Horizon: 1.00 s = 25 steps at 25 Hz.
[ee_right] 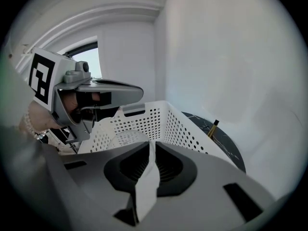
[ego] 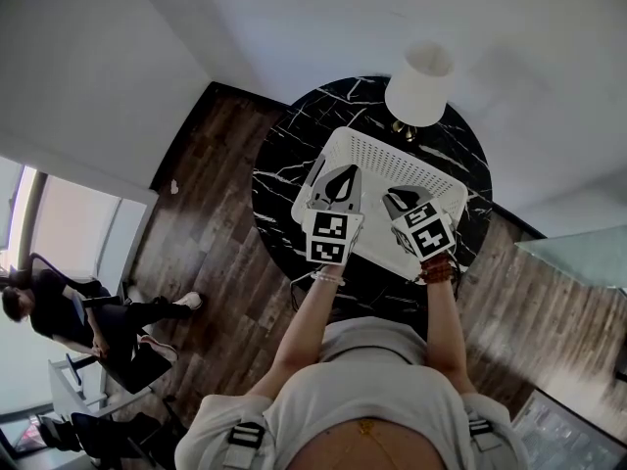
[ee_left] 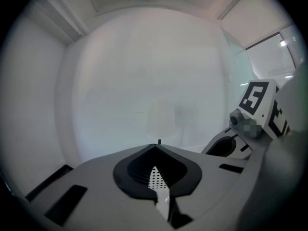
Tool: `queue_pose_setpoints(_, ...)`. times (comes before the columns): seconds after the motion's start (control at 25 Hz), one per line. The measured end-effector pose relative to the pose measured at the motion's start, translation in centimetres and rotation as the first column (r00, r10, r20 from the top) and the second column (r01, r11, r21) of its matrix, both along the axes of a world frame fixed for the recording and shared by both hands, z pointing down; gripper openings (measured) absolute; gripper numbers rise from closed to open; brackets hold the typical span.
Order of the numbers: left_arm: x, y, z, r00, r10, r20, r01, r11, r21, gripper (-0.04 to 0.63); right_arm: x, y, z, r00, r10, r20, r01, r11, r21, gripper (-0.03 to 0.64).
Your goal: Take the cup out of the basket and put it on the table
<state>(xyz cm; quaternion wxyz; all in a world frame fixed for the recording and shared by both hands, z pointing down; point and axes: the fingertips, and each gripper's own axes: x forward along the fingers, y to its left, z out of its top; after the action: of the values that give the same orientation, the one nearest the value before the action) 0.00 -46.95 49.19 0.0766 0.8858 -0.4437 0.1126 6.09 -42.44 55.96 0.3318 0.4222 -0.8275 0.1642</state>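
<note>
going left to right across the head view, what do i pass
seated person → left gripper → right gripper

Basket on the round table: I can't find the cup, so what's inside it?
In the basket, the far half shows only bare floor. The left gripper and right gripper cover the near half; a pale rounded form there may be the cup.

Clear cup (ee_right: 126, 138) inside white perforated basket (ee_right: 159, 119)
</note>
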Motion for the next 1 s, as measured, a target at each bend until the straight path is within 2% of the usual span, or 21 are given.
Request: queue_pose_setpoints(1.0,2.0,1.0,-0.5,0.999,0.038,0.01,-0.038,0.999,0.011,0.005,2.6,1.3,-5.9,0.999,0.035,-0.01,-0.034,0.993,0.11,0.043)
